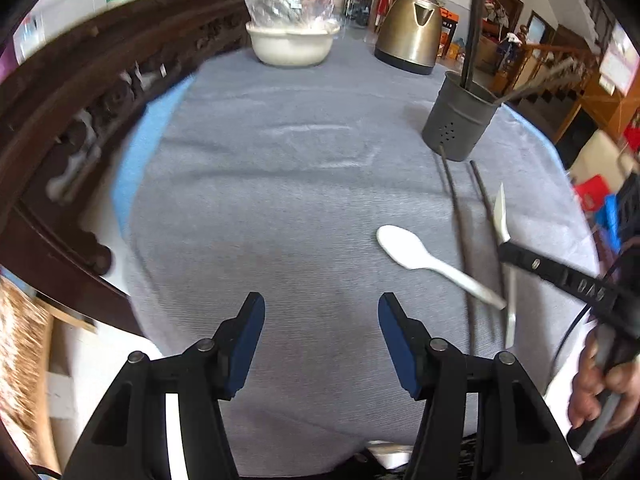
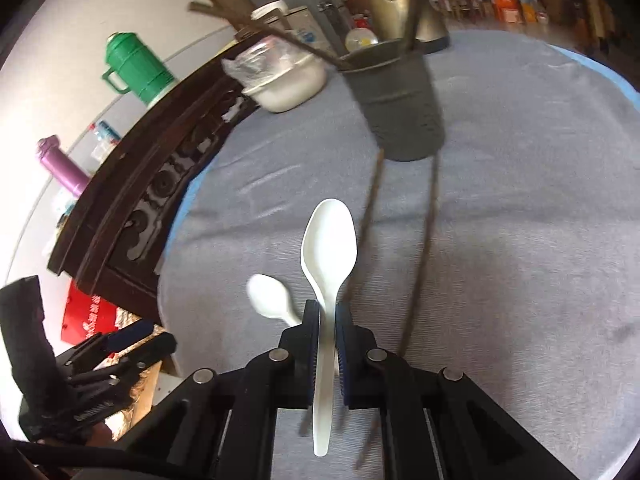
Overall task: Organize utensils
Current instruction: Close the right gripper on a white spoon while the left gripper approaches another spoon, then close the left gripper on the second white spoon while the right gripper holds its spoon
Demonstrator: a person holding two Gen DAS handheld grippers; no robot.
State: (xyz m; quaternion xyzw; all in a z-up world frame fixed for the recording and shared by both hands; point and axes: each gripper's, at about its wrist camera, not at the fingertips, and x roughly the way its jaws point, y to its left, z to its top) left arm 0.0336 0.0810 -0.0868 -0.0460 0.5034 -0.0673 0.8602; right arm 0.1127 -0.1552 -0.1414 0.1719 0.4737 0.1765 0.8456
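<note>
My right gripper (image 2: 328, 312) is shut on the handle of a white plastic spoon (image 2: 329, 240) and holds it above the grey cloth, bowl pointing toward the grey metal utensil holder (image 2: 400, 100). A second white spoon (image 2: 269, 295) lies on the cloth just left of it. Two dark chopsticks (image 2: 426, 248) lie on the cloth before the holder. In the left wrist view my left gripper (image 1: 322, 304) is open and empty over bare cloth; the lying spoon (image 1: 404, 250), the chopsticks (image 1: 456, 216), the holder (image 1: 460, 120) and the right gripper (image 1: 505, 246) with its held spoon (image 1: 500, 212) are to the right.
A cream bowl with a plastic bag (image 1: 292, 36) and a brass-coloured kettle (image 1: 412, 28) stand at the far end. A dark carved wooden rail (image 1: 80, 120) runs along the left edge. The holder holds several dark utensils. A green jug (image 2: 136, 68) stands beyond the rail.
</note>
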